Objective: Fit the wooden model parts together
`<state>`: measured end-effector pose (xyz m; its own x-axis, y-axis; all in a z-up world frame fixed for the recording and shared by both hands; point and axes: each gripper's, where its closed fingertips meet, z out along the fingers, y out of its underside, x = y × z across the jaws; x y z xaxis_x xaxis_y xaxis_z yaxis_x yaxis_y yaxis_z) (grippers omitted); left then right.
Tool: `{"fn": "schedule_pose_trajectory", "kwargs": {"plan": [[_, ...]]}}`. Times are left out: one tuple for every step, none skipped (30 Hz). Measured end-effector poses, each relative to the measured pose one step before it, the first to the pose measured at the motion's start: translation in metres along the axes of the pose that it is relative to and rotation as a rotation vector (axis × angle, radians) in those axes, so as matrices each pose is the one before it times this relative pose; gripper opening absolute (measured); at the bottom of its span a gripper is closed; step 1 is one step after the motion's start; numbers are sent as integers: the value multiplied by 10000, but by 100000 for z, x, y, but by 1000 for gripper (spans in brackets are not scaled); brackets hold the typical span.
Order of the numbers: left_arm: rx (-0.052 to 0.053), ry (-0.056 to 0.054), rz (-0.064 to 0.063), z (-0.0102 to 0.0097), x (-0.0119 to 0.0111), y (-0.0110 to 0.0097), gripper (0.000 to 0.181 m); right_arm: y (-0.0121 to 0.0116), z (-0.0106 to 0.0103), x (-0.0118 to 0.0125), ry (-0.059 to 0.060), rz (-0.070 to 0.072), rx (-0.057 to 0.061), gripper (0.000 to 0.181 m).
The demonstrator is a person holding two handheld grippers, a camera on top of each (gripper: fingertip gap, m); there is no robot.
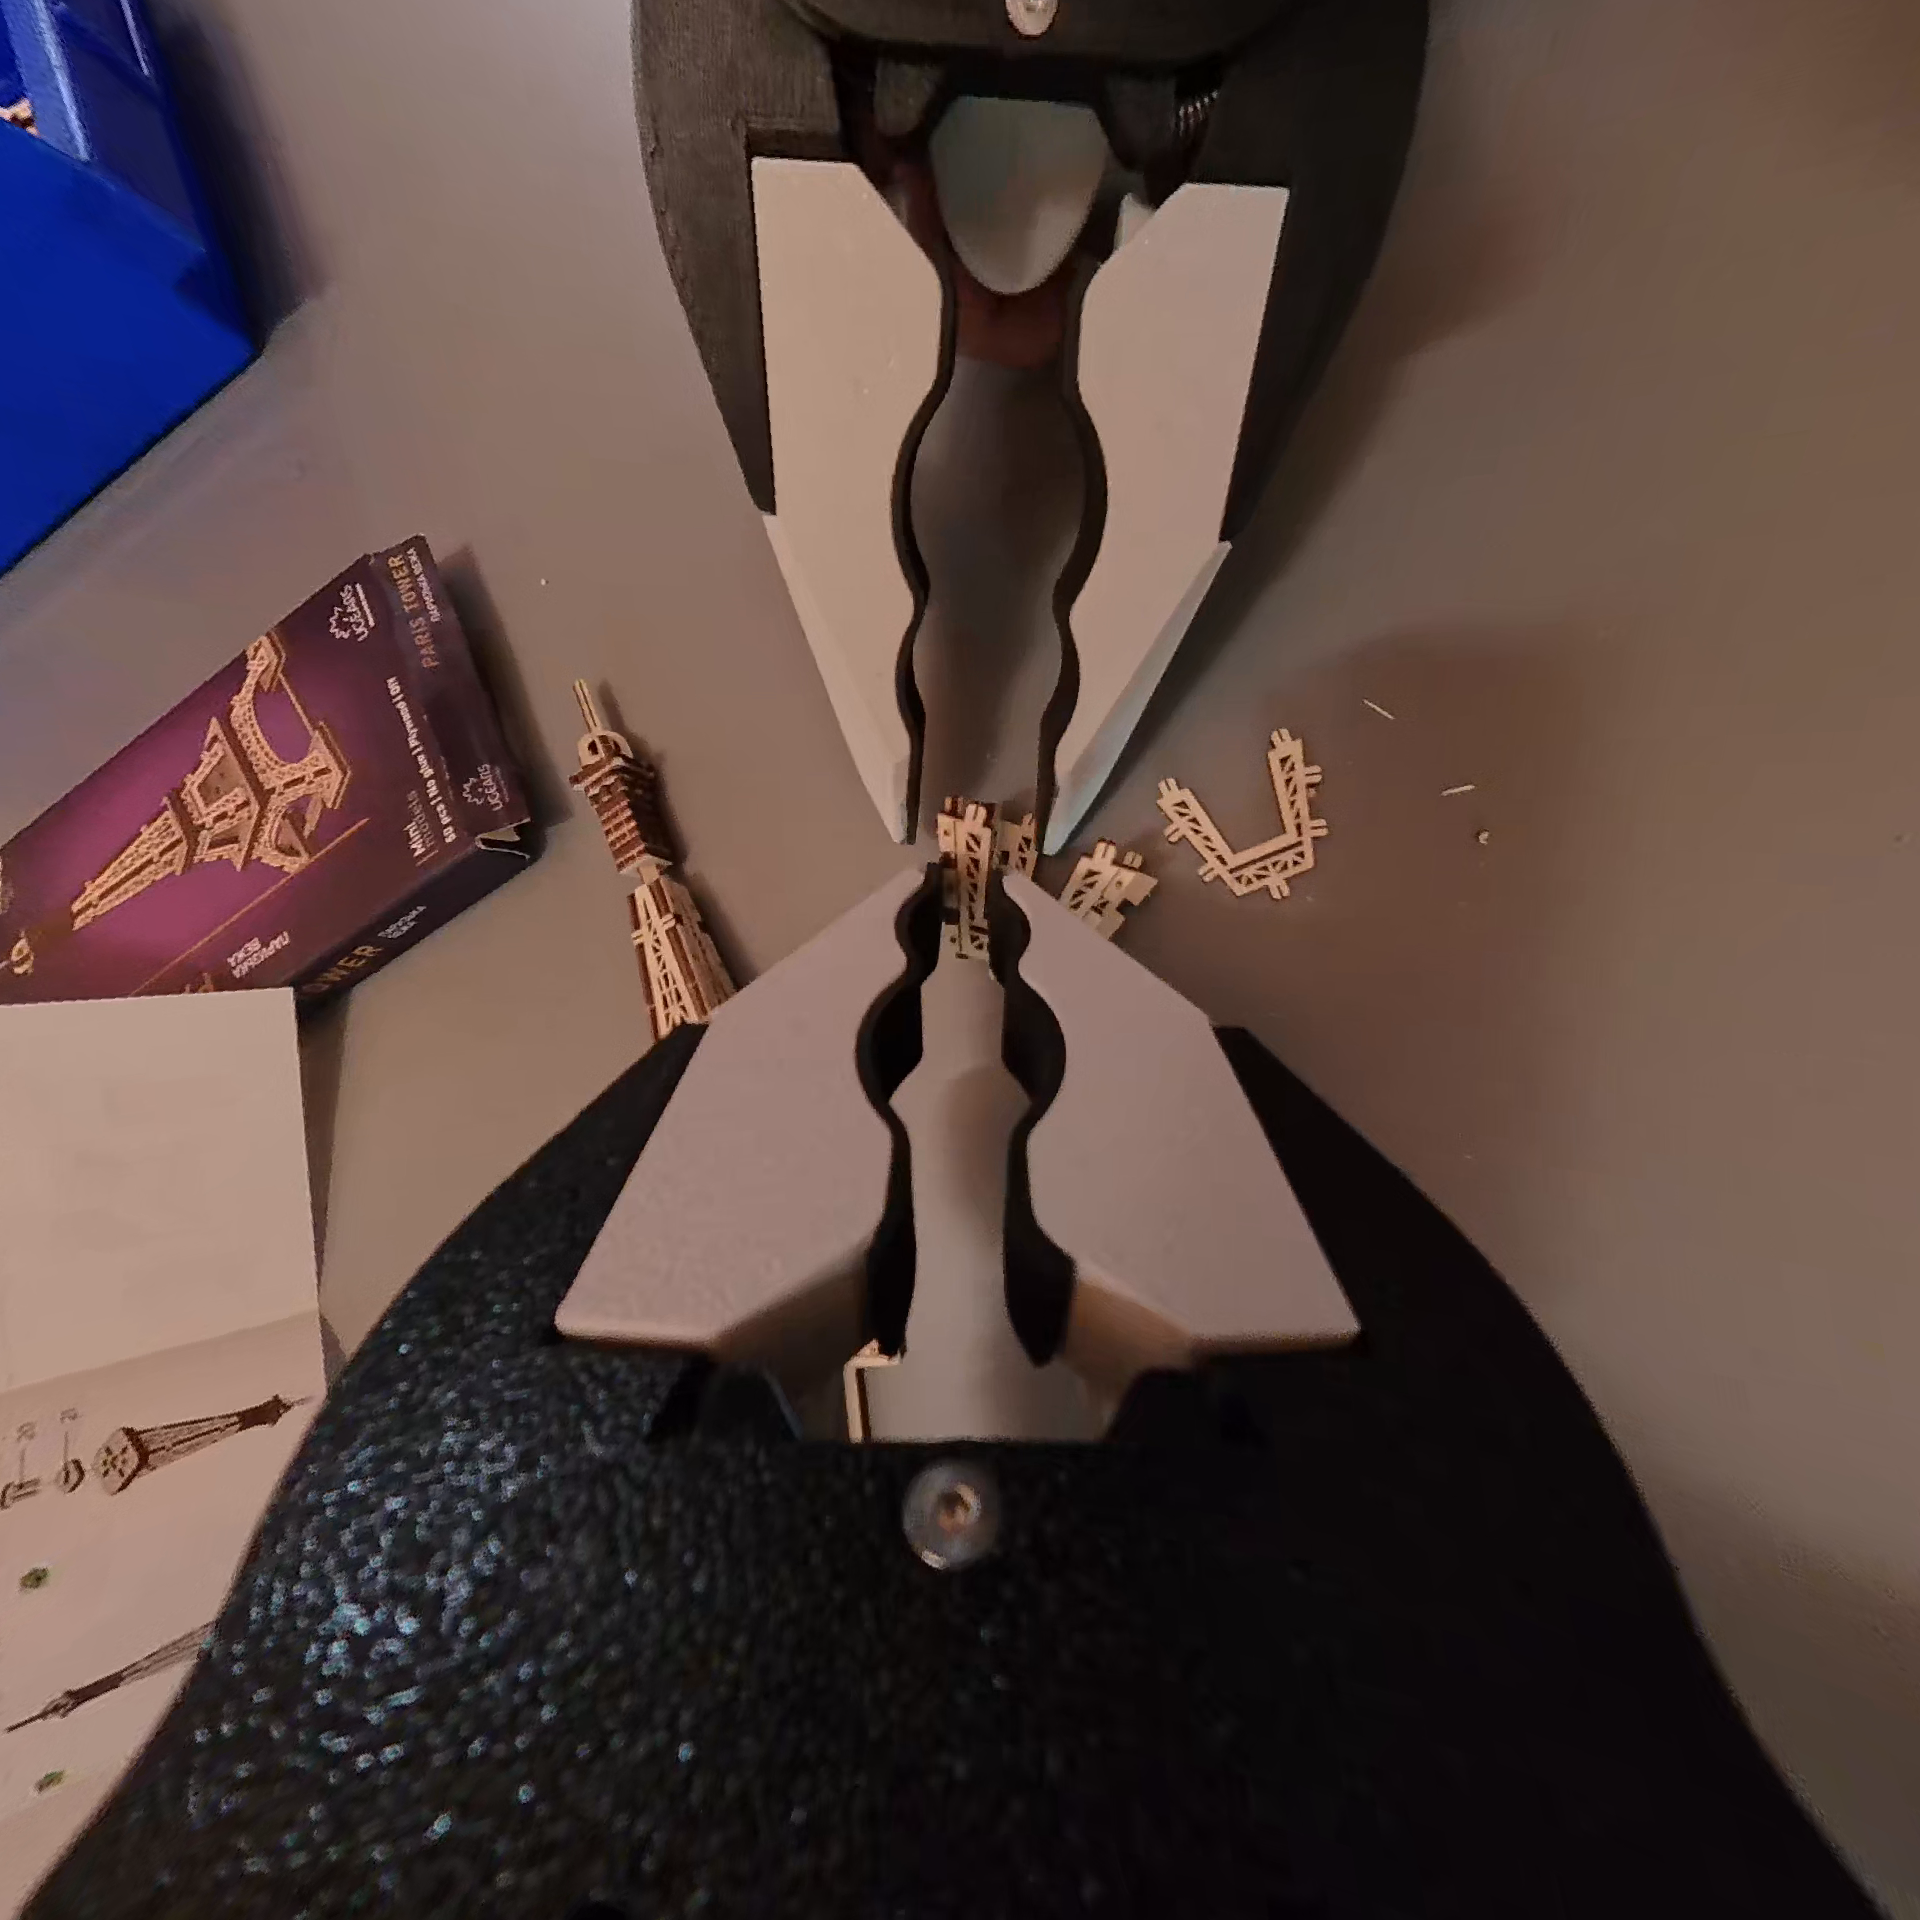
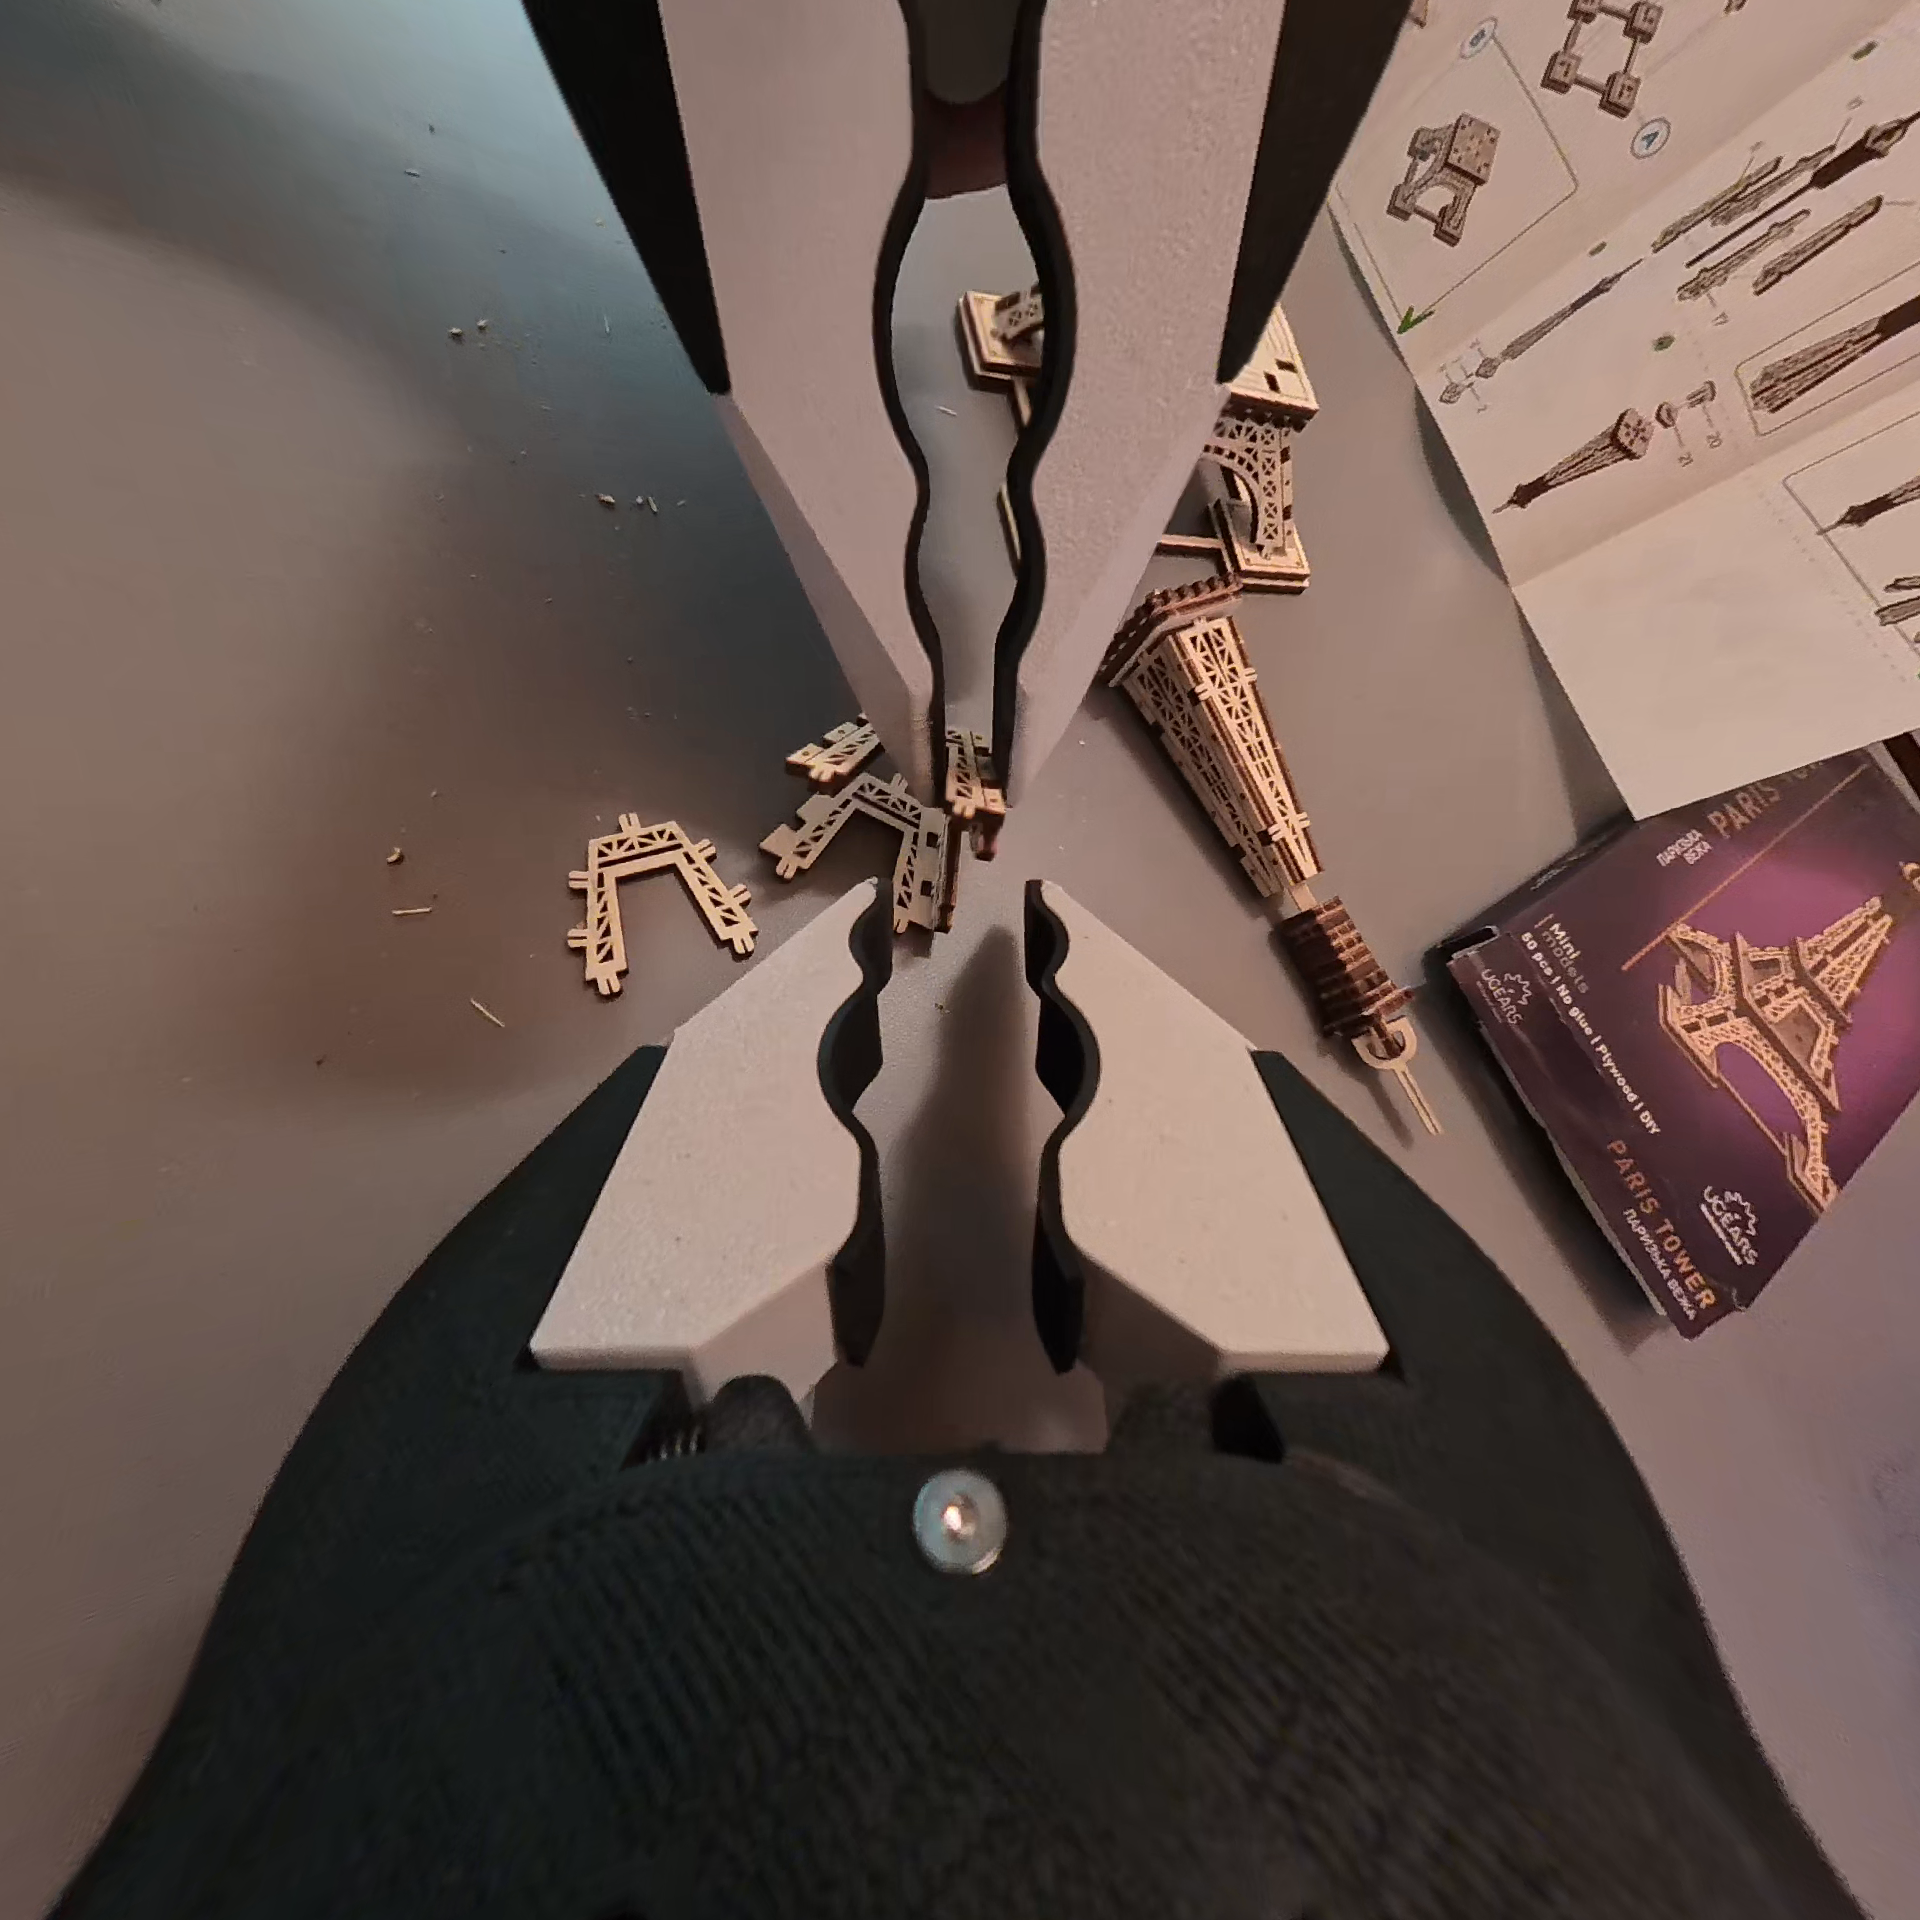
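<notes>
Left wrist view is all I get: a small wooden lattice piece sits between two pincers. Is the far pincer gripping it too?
Observer: No. The right gripper has its jaws apart. Only the left gripper pinches the small pale wooden lattice piece.
Visitor: What lies by the far pincer's tips? I see only a scrap.
Observer: A pale wooden lattice arch with a folded side, lying on the grey table close beside one fingertip.
Visitor: Is anything hidden by my own pincer?
Observer: Yes. An assembled wooden tower base with arched legs lies beside the left gripper's body.
</notes>
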<state>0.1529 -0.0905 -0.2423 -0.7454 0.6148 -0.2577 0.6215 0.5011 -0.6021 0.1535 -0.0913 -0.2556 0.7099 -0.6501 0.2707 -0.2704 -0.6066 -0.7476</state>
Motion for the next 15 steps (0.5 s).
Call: {"fn": "schedule_pose_trajectory", "kwargs": {"plan": [[-5,2,-90,-9,-7,29,6,-36,3,13,53,-86,18,23],[11,-9,-72,-4,-1,-2,6,-1,0,-43,23,-60,-3,22],[1,-45,-61,-4,-6,15,6,-9,3,-81,-8,-67,2,20],[1,-66,-102,-2,-29,5,6,-5,18,-4,16,-3,-9,20],[4,-81,-128,0,-30,17,6,7,16,39,13,21,-8,19],[28,-66,-96,-13,4,5,6,8,18,-49,-37,3,-8,18],[65,-35,-47,4,41,-30,6,-8,1,-22,-9,-15,-2,18],[48,-30,14,-8,34,-19,6,-3,-7,0,21,-22,6,18],[11,-39,38,-21,0,34,6,-25,-3,-18,9,-34,7,18],[-1,-36,28,-8,-27,40,6,-30,-2,9,32,-50,19,18],[20,-13,16,0,-17,-1,6,-25,5,73,72,-65,21,19],[38,-4,20,-4,-12,-20,6,-36,-9,-39,12,-84,26,18],[18,-63,19,-2,-90,2,6,-53,-60,-93,0,-83,43,16],[31,-50,46,-22,-55,-14,6,-108,-113,-116,-8,-100,96,13],[46,-47,41,-30,-40,-48,6,-93,-174,35,81,-40,103,11]]}}
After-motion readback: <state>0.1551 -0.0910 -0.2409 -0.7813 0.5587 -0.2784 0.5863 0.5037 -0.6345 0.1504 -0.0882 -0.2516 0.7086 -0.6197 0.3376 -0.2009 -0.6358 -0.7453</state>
